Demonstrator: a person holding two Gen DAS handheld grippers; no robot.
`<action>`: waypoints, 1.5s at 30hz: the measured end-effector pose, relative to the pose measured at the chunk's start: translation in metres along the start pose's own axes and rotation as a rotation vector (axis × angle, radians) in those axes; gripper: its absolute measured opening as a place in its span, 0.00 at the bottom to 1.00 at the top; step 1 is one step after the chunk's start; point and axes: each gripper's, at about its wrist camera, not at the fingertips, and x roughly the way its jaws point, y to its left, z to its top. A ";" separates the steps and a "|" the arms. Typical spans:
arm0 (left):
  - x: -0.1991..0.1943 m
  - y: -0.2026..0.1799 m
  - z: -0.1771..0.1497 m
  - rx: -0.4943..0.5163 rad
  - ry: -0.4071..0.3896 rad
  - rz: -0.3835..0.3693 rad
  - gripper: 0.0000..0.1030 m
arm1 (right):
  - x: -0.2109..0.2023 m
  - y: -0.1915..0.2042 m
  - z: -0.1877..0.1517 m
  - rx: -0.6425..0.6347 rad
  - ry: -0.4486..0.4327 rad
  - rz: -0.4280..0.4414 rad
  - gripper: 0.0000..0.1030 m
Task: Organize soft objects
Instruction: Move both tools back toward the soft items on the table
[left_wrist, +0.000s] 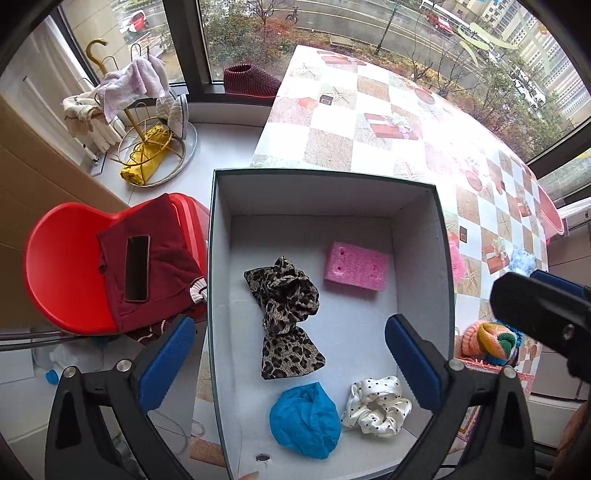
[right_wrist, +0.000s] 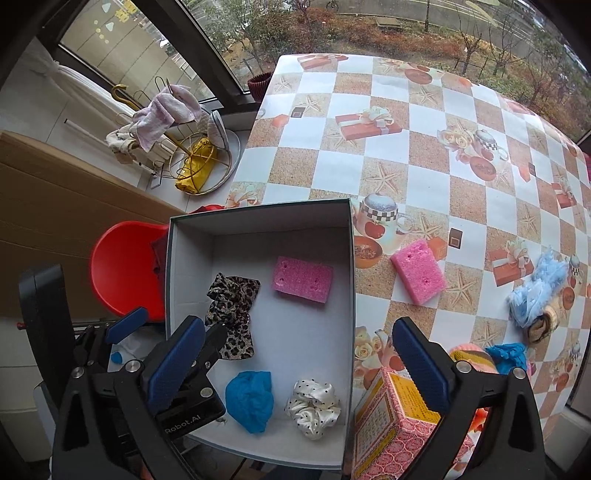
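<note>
Your left gripper (left_wrist: 290, 363): jaws spread wide, nothing between blue pads (left_wrist: 168, 363), pointing forward and down. Your right gripper (right_wrist: 299, 363): also wide apart, blue pads (right_wrist: 421, 363) bare, holding nothing. Right gripper body shows at right edge of left wrist view; left gripper sits low left in right wrist view, just beside right one's left finger. Hands themselves out of sight.

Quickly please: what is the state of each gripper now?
Left gripper: open, holding nothing.
Right gripper: open, holding nothing.
</note>
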 end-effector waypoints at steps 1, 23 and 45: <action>-0.002 -0.001 -0.001 0.004 0.000 -0.006 1.00 | -0.006 -0.003 -0.002 0.009 -0.007 0.005 0.99; -0.018 -0.086 -0.046 0.225 0.055 -0.038 1.00 | -0.061 -0.237 -0.178 0.556 -0.023 -0.180 0.99; 0.005 -0.179 -0.006 0.321 0.113 -0.011 1.00 | 0.019 -0.346 -0.242 0.722 0.185 -0.280 0.99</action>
